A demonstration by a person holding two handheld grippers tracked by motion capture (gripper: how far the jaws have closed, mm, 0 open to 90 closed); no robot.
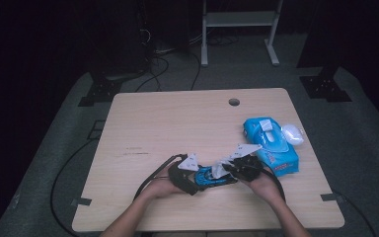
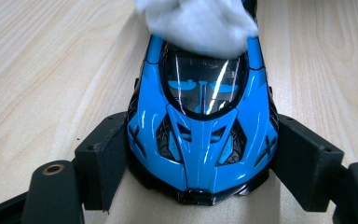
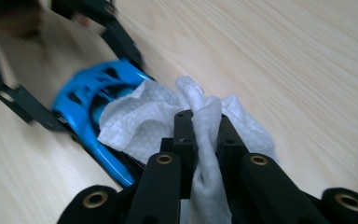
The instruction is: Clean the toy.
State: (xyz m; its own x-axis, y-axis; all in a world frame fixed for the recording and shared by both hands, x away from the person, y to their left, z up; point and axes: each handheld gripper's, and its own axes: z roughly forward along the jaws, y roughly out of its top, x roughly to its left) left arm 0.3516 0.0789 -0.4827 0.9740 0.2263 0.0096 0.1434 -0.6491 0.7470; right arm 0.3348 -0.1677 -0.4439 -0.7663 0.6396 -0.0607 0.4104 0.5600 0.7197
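A glossy blue toy car [image 2: 200,135] rests on the wooden table near its front edge, also seen as the toy car [image 1: 211,176] between both hands. My left gripper [image 2: 200,158] is shut on the car's nose, one black pad against each flank. My right gripper [image 3: 204,135] is shut on a crumpled white wipe [image 3: 149,126], which lies pressed on the rear part of the car [image 3: 86,100]. In the left gripper view the wipe [image 2: 198,21] covers the car's rear deck behind the windscreen. In the high view the wipe [image 1: 220,169] sits atop the car between the left gripper [image 1: 197,174] and the right gripper [image 1: 228,170].
A blue pack of wet wipes [image 1: 271,145] lies to the right of the hands, with a white rounded object [image 1: 292,134] beside it. A round cable hole [image 1: 234,102] is at the table's far side. Black cables trail from both grippers toward the near edge.
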